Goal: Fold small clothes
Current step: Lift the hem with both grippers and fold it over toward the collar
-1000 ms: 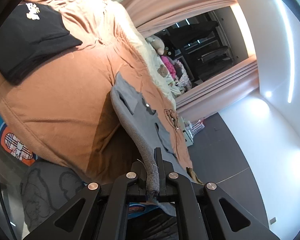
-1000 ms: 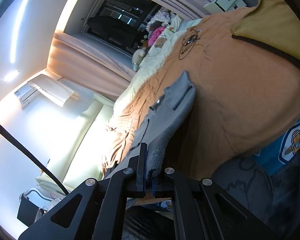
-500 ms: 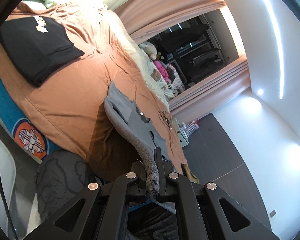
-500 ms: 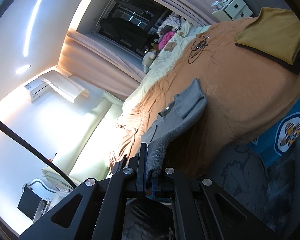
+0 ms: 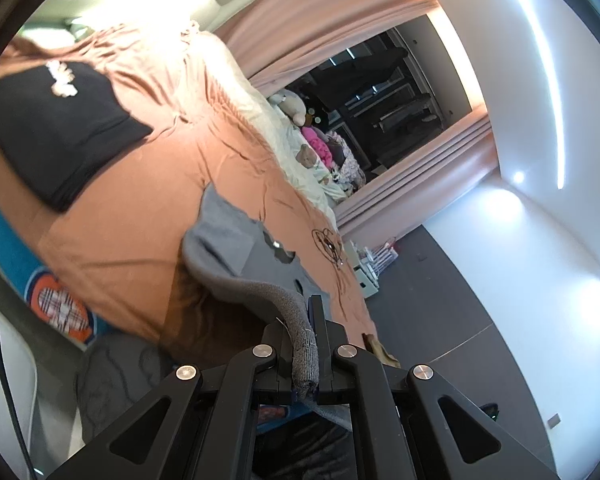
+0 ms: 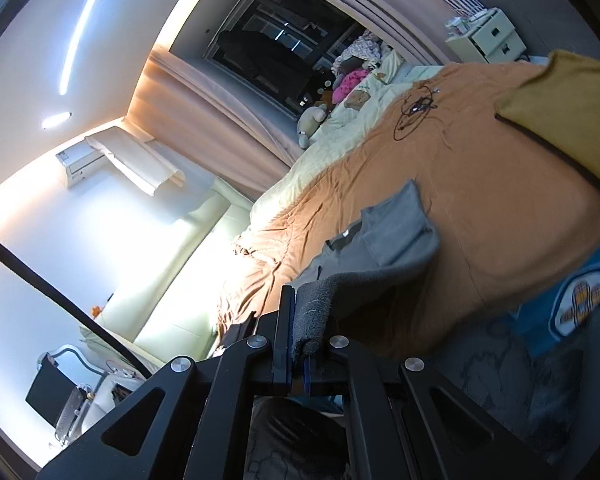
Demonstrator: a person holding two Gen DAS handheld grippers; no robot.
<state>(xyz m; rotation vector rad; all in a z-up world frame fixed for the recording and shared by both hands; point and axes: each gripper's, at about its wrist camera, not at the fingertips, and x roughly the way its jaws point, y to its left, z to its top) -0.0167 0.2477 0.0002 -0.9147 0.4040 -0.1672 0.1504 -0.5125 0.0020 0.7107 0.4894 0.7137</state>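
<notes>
Left gripper and right gripper each pinch the small grey knit garment's near edge; its far half lies ahead on the orange bedspread. Fold apparently just begun.

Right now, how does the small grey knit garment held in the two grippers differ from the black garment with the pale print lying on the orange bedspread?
The small grey knit garment is clamped by the left gripper and the right gripper, its near edge lifted; the black garment with the pale print lies untouched. The grey one is spread open, still unfolded; the black one is folded into a neat rectangle. Both rest on the orange bedspread.
</notes>
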